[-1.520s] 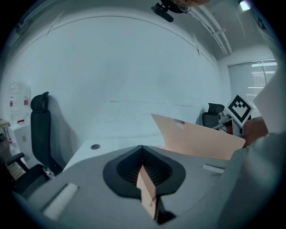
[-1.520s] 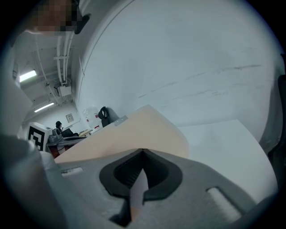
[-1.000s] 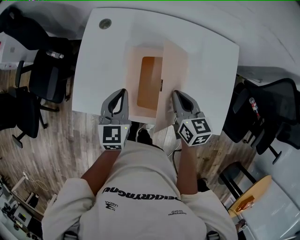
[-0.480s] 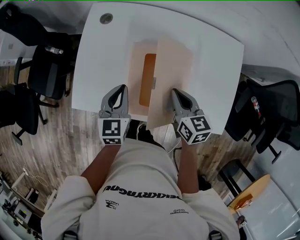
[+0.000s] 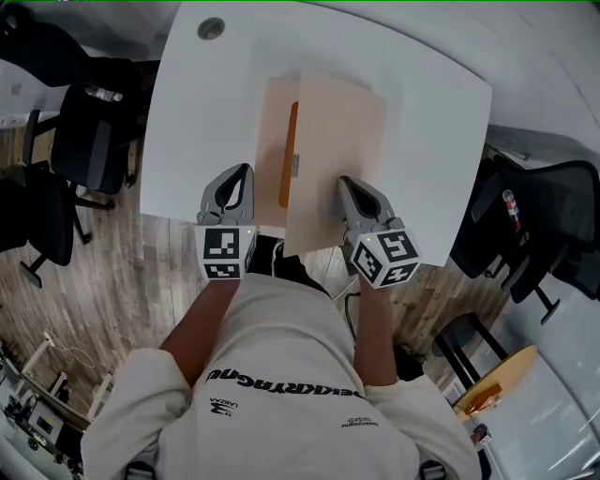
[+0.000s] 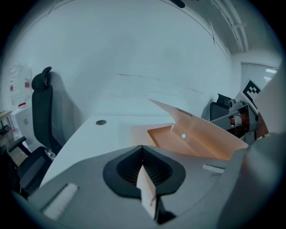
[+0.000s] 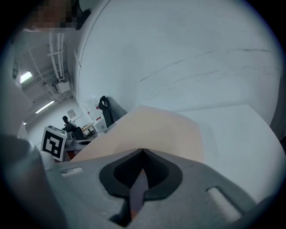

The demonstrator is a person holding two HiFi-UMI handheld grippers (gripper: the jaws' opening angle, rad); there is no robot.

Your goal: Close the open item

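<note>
Head view: on the counter [image 5: 427, 103], the folder [image 5: 272, 141] is nearly shut. Its cover [image 5: 337, 159], pinched by the right hand-held gripper [image 5: 349, 186], has swung toward 9 o'clock, while the left hand-held gripper [image 5: 236, 178] pinches its base.

— Where's the box [image 5: 271, 131]?
— On the white table [image 5: 202, 112], about mid-width. Its lid [image 5: 337, 155] leans over it from the right side. Only a narrow orange strip [image 5: 289, 155] of the inside shows, left of the lid's edge.
— And the grippers?
— Both are at the box's near end. The left gripper [image 5: 243, 174] is at its near-left corner and the right gripper [image 5: 346, 183] is on the lid's near edge.
— Anything else?
— A round grommet [image 5: 211, 28] sits beyond the box, to its left. Dark chairs [image 5: 89, 141] stand off the table on either side of the box.
</note>
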